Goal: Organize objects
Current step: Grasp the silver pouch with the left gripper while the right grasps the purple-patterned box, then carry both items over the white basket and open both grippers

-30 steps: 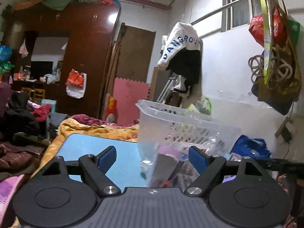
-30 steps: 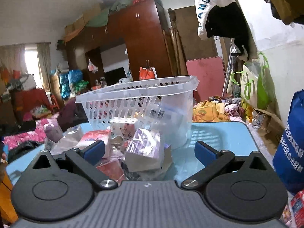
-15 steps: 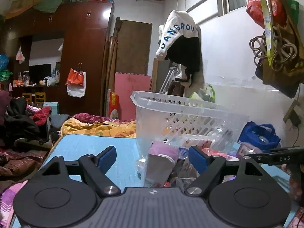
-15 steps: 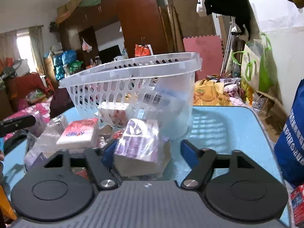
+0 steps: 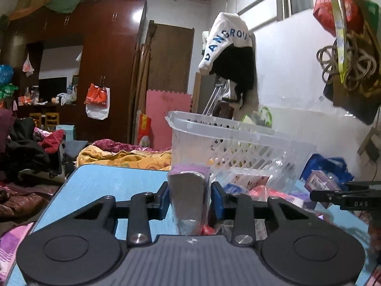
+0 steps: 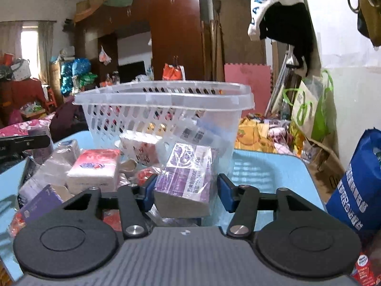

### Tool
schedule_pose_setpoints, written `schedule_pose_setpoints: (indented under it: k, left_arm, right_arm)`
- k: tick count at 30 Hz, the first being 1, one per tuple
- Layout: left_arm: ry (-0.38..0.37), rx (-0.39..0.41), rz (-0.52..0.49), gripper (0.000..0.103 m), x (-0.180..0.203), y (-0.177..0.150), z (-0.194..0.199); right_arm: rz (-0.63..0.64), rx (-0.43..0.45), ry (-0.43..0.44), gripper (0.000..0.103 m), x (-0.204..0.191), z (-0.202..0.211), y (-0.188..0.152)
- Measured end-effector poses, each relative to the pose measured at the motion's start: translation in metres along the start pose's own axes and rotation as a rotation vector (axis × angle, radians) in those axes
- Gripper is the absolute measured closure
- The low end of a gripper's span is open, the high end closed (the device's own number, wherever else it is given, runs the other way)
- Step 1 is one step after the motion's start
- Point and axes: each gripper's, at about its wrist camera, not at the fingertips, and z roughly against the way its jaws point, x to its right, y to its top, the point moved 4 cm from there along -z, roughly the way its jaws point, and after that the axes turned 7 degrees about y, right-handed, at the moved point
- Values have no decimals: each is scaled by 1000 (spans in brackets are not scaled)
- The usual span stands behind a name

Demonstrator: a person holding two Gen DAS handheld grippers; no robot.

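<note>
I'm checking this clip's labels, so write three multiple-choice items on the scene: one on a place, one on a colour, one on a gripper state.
1. Where is the clear basket?
A. on the blue table
B. on the floor
C. hanging from the wall

2. What colour is the pack between the right gripper's fingers?
A. green
B. purple
C. orange

3. The left gripper is
A. wide open, with nothing in it
B. out of view
C. shut on a purple-topped pack

Key: 1 A, the basket stands on the tabletop; 2 B, purple printed wrapper; 3 C, both pads press its sides.
</note>
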Motion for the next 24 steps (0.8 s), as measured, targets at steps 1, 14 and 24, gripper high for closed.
schedule_pose_setpoints:
  k: [1, 14, 24]
  left_arm:
    - [-8, 2, 4, 63, 0, -1, 1]
    - [-2, 55, -32, 63, 13, 8, 15]
    - [-42, 102, -22, 63, 18, 33, 37]
  right_arm:
    - [4, 15, 11, 47, -1, 2, 1]
    - [-1, 92, 48, 47, 0, 15, 5]
    - [30, 143, 93, 47, -4, 45, 27]
